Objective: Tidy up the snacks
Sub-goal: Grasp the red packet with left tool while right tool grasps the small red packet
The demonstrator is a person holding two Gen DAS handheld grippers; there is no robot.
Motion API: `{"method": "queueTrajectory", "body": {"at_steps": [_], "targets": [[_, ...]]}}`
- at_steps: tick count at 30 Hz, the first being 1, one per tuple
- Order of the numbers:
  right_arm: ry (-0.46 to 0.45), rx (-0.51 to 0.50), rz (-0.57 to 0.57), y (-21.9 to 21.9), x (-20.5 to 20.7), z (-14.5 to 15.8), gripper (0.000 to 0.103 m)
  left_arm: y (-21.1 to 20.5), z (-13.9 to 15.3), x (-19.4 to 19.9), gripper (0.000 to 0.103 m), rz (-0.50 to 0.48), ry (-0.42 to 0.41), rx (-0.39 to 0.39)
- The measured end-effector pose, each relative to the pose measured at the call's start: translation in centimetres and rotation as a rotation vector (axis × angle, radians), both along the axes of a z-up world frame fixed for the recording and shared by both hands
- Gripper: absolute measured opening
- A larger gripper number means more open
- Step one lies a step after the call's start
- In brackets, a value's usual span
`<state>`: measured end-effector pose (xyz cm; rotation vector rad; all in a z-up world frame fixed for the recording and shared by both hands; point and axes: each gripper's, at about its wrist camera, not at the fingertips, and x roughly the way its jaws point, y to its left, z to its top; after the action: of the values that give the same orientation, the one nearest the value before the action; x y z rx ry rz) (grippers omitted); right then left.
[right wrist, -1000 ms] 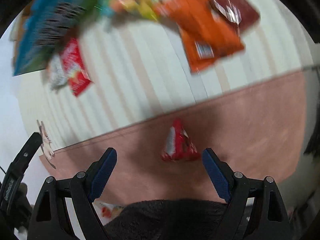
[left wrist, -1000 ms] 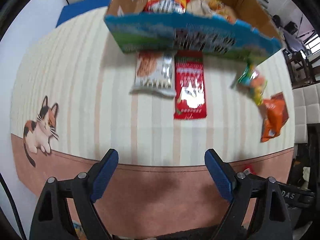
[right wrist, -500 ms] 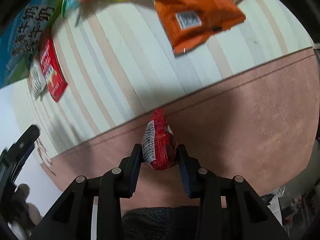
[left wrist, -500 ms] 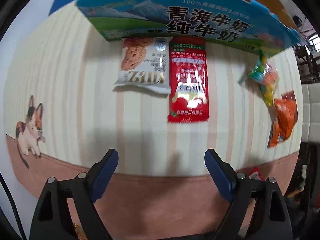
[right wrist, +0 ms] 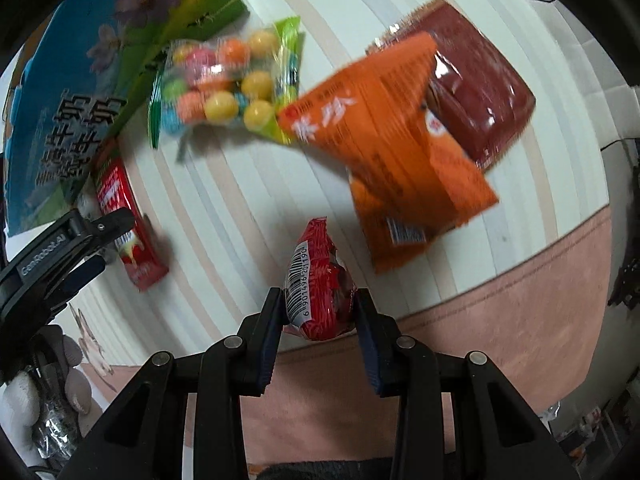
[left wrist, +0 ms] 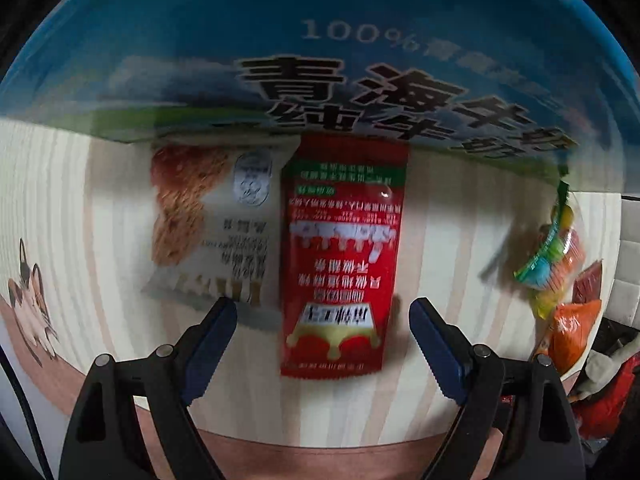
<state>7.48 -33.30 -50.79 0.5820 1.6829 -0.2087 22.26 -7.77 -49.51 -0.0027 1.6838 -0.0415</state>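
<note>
Box (left wrist: 320,40) stands at the far side of the surface (left wrist: 460,240), and two packets lie flat right up against its front: the biscuit packet (left wrist: 208,224) on the left, the sachet (left wrist: 340,256) touching its right edge. Off to the right, apart from those, sits the candy bag (right wrist: 228,84) near the box corner. Its far end meets the chip bag (right wrist: 400,152), which overlaps the dark packet (right wrist: 480,88) behind it. Nearer in, the small snack (right wrist: 318,280) sits between the right jaws, above the surface edge, with the left gripper (left wrist: 322,320) over the sachet's near end.
</note>
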Motion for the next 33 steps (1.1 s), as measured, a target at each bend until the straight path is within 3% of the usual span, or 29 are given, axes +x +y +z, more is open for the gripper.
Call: {"method": "queueTrajectory", "body": {"at_steps": [5,8,12,15,17,19,26,33], "targets": [[-0.001,-0.009,0.003,0.1,1.3,0.1,0.038,-0.7,-0.1,0.8,0.088,-0.011,-0.013,0.017],[0.000,-0.015,0.003,0.2,2.0,-0.2,0.038,-1.4,0.1,1.0,0.081,-0.021,-0.028,0.035],[-0.006,-0.020,0.010,-0.1,1.6,0.4,0.038,-2.4,0.7,-0.1,0.056,-0.048,-0.061,0.049],[-0.006,-0.018,0.011,0.3,1.7,0.7,0.038,-2.5,1.1,-1.5,0.049,-0.052,-0.076,0.046],[-0.005,-0.015,0.024,0.7,1.8,0.9,0.038,-2.8,1.4,-2.8,0.036,-0.057,-0.069,0.044],[-0.001,-0.010,0.040,1.5,1.4,1.1,0.038,-3.1,1.4,-4.3,0.033,-0.069,-0.044,0.040],[0.018,-0.015,0.088,2.9,1.2,0.7,0.038,-3.1,0.8,-7.9,0.032,-0.114,-0.026,0.053],[0.010,0.004,0.103,3.9,1.0,0.9,0.038,0.2,1.5,-3.9,0.037,-0.096,-0.029,0.049]]}}
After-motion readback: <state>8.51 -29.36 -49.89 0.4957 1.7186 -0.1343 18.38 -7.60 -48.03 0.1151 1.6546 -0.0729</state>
